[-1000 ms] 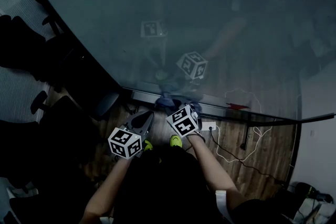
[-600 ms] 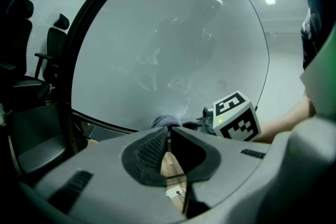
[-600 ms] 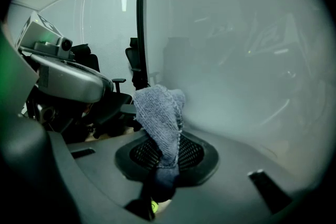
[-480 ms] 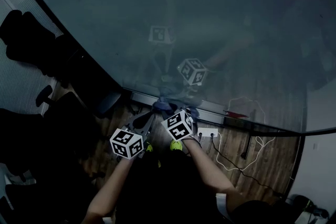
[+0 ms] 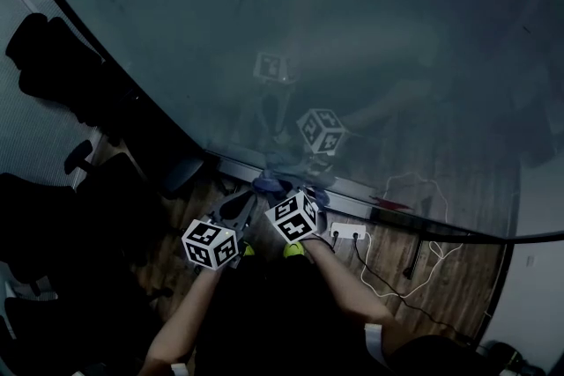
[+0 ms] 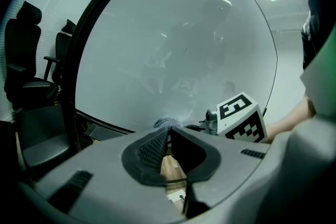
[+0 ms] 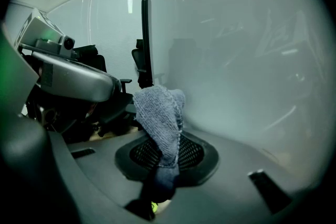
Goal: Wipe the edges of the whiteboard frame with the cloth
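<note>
Toward the left, the left gripper is being held with fingers closed on nothing, while the cloth, judged soft, light and best pinched at one bunched end, is being gripped in the fingers of the right gripper, its length pointing out from them toward the lower edge of the whiteboard frame.

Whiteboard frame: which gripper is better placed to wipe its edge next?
Probably right: the right gripper is shut on the cloth by the whiteboard frame; the left gripper holds nothing.
</note>
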